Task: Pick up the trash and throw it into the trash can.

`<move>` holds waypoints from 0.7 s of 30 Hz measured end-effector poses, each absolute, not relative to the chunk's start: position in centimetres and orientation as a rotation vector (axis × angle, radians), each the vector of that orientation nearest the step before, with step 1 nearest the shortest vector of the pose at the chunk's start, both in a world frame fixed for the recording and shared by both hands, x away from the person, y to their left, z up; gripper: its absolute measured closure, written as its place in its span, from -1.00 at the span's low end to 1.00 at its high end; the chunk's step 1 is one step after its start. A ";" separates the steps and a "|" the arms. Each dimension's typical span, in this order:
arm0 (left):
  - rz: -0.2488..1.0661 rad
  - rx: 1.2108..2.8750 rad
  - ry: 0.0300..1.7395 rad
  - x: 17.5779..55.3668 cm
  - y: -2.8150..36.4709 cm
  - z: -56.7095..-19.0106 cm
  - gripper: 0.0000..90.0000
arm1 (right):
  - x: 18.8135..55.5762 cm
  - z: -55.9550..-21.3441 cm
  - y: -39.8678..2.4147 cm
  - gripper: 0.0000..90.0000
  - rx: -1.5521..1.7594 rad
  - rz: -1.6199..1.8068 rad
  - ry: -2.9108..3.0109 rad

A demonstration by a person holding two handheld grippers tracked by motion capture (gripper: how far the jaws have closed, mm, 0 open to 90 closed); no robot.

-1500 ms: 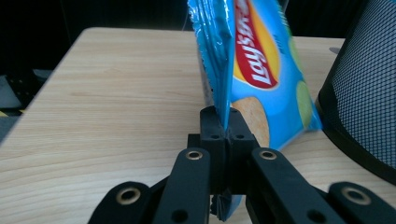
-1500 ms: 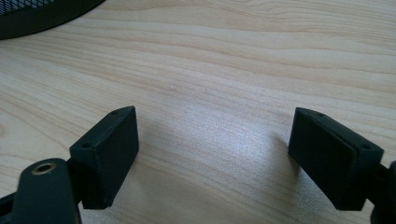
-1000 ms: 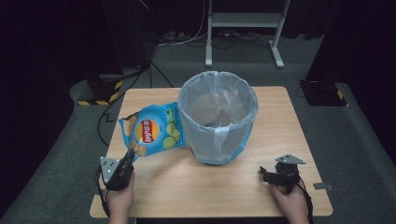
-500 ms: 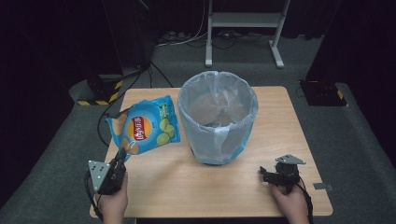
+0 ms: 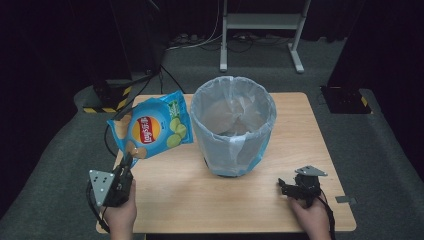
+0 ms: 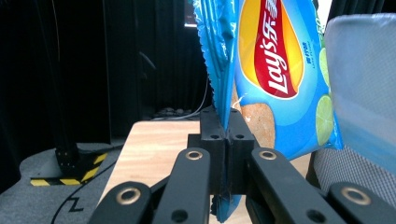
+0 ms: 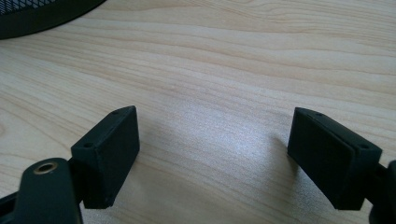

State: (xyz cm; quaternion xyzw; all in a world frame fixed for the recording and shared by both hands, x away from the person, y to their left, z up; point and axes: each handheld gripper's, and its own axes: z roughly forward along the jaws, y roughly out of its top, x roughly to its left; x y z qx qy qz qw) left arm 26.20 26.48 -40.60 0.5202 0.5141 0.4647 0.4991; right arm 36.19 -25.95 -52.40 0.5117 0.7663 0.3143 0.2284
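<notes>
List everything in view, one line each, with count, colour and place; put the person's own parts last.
Table: one, light wood, centre of the high view.
Bin: one, dark mesh lined with a pale bag, standing mid-table.
Chip bag: one, blue with a red and yellow logo, held up left of the bin.
Stand: one, grey metal, on the floor behind the table.
Left gripper: one, black, shut on the chip bag's edge.
Right gripper: one, black, open, low over the table's near right.
Hands: two, at the near edge.
</notes>
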 end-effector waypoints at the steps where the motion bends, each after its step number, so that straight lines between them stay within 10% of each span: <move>1: 1.132 1.254 1.240 26.2 26.3 -40.4 0.96 | 36.2 -52.4 -25.9 -0.63 1.410 0.863 2.109; 21: 1.225 1.179 1.184 26.2 26.2 -36.9 0.96 | 36.2 -52.4 -25.9 -0.63 1.411 0.863 2.108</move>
